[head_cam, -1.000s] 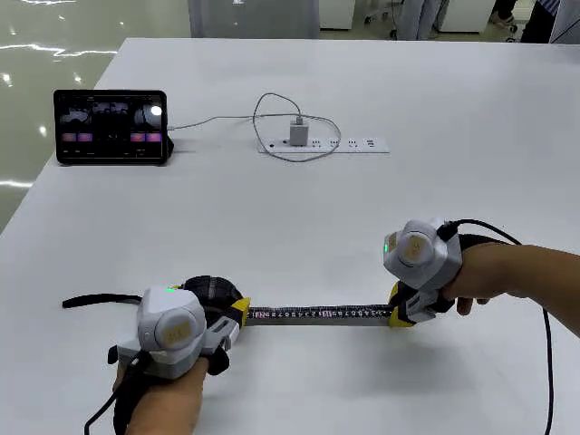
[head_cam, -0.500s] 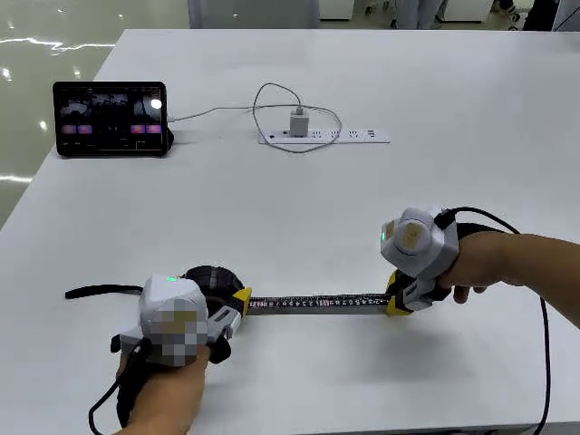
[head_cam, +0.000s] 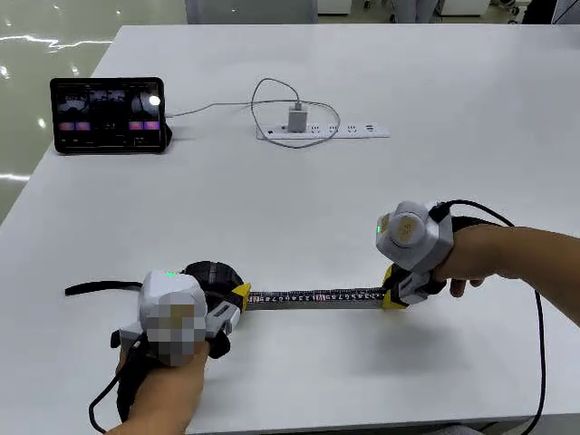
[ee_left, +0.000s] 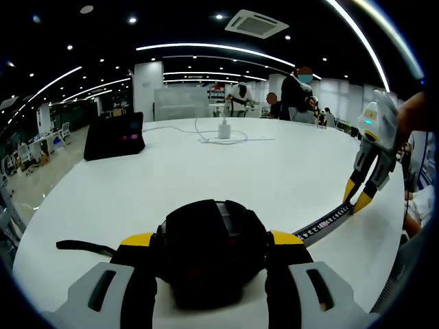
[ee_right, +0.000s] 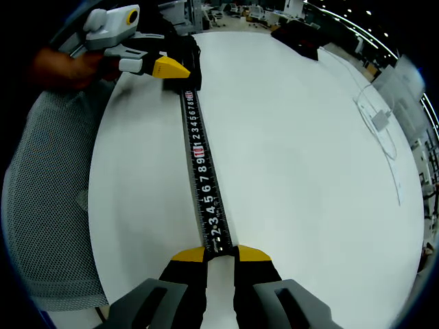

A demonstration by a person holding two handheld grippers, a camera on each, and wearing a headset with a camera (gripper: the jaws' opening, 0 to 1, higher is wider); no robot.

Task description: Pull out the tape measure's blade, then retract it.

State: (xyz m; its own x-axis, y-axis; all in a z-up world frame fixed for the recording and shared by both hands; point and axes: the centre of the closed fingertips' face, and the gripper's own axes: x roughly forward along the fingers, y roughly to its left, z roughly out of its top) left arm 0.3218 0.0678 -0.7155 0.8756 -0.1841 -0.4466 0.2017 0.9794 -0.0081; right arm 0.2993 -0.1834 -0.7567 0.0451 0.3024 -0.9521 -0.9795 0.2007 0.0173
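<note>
Both pairs of jaws are holding something. The left gripper (ee_left: 211, 241) has its jaws set wide around the tape measure (head_cam: 210, 276), and the right gripper (ee_right: 221, 255) has its jaws nearly together, pinching the tip of the blade (ee_right: 200, 164).

In the head view the white table (head_cam: 362, 82) carries a tablet (head_cam: 109, 115) at about 10 o'clock and a power strip (head_cam: 335, 132) at 12, both well apart from the work. The tape measure sits at 7 o'clock, its dark strap (head_cam: 95, 290) trailing toward 9. The blade lies flat on the table from the case toward 3 o'clock, ending at the right gripper near 4.

The case looks hard, chunky and fairly light, so a squeeze across its flanks should hold it. The blade is probably thin, springy steel, stiff along its curve but quick to kink if twisted. The end hook is the sensible place to grip it. The return spring will likely tug, so feeding it back slowly seems wise — let go, and it could whip.
</note>
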